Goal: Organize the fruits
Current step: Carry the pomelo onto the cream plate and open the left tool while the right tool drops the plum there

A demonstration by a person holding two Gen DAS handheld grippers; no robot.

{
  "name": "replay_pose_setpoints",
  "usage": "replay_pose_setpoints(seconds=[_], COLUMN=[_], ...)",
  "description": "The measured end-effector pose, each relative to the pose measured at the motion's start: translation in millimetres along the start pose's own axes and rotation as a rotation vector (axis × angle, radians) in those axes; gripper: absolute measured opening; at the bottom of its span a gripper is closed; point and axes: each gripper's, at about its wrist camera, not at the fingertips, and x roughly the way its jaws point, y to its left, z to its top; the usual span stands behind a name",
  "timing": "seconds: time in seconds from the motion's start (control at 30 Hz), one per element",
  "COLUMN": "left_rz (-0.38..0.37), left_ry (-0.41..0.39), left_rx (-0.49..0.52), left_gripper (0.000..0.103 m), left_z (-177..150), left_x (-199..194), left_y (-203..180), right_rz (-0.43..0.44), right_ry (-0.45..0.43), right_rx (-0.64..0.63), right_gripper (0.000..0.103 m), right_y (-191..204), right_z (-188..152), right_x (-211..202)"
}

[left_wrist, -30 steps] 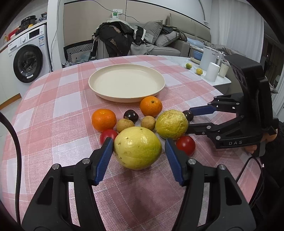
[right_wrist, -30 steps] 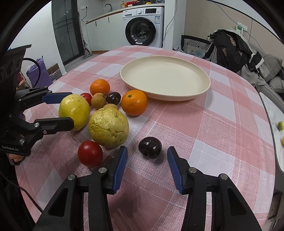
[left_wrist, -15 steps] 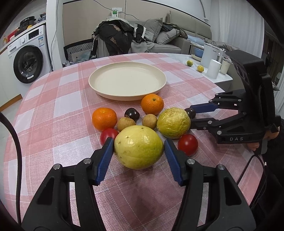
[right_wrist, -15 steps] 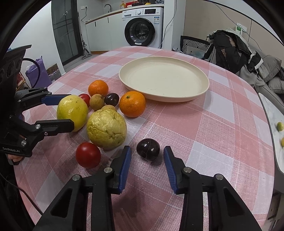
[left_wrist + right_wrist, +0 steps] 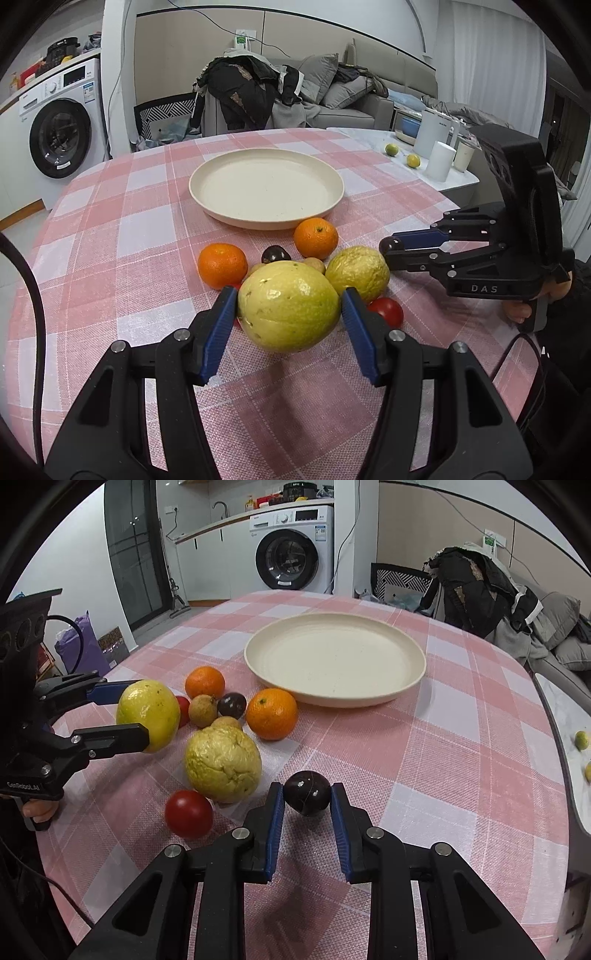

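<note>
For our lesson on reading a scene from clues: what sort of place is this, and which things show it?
Most likely a home, an open living and laundry area: a washing machine beside a counter, a sofa piled with clothes, and a table under a pink checked cloth.

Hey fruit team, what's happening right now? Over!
Left gripper shut on big yellow-green fruit. Right gripper shut on dark plum. Plate bare, path clear.

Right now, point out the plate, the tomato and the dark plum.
plate (image 5: 369,698): right wrist view, near rim.
tomato (image 5: 188,813): right wrist view, middle of its skin.
dark plum (image 5: 306,792): right wrist view, front face between the pads.
</note>
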Motion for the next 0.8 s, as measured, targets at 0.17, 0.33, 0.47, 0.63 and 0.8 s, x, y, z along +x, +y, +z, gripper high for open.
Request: replay_pose_setpoints(seconds=[0.17,0.33,0.47,0.63,0.8], left_rz=[0.010,0.027,0.033,0.042,0.043], left_ry=[-0.032,-0.055,-0.075,-0.093,-0.119], left_rx=[-0.009,-0.028,-0.042,-0.051,-0.062], left_gripper=[0.055,0.055,0.055,0.055,0.055], left_z=[5.5,12.2,21.0,35.1,49.9], left_x=[-7.4,-9.5,-7.1,-1.2,1.5], left_y=[5.2,11.2,15.5,18.8,18.9], right_rz=[-0.009,-0.013,-0.018,-0.023,-0.022], right_ry=[-0.064,-0.123,-0.160,-0.171,-0.181], right_rx=[0.025,0.067,0.082,0.099,0.092], right_gripper=[0.026,0.026,0.026,0.026,0.026], right_y=[-3.0,-9.2,-11.7,-15.7,-16.4], right_z=[6.6,15.7,22.6,33.1,40.8], right_x=[-12.5,-21.2,-26.8,-26.7,-25.5])
